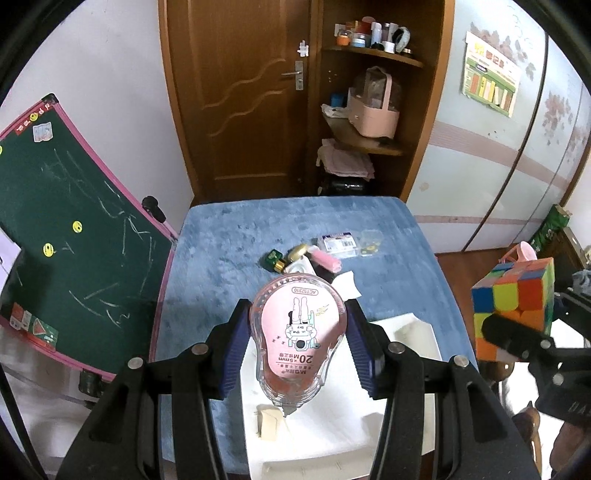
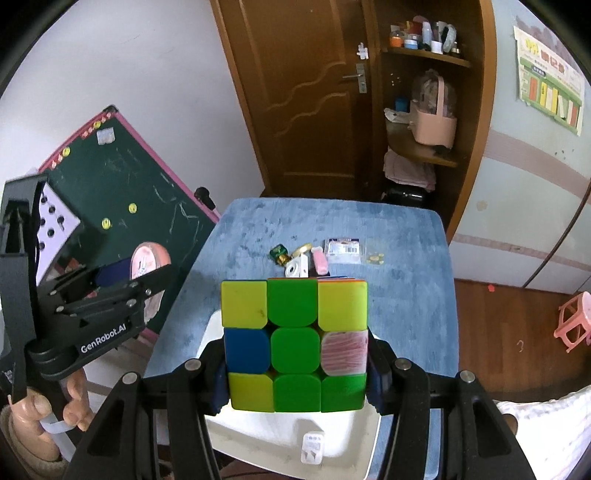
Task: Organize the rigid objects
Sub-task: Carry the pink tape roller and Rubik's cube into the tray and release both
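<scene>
1. Behind the correction tape held in the left gripper: part of the pile of small things on the blue table, hidden.
2. Under that gripper: white tray, mostly covered.
3. Behind the cube in the right gripper: near half of the table and much of the tray, unseen.
4. Far ahead on the shelf: bottles and jars too small to tell apart.
5. Left of the right gripper: hand cut off by the edge.
</scene>
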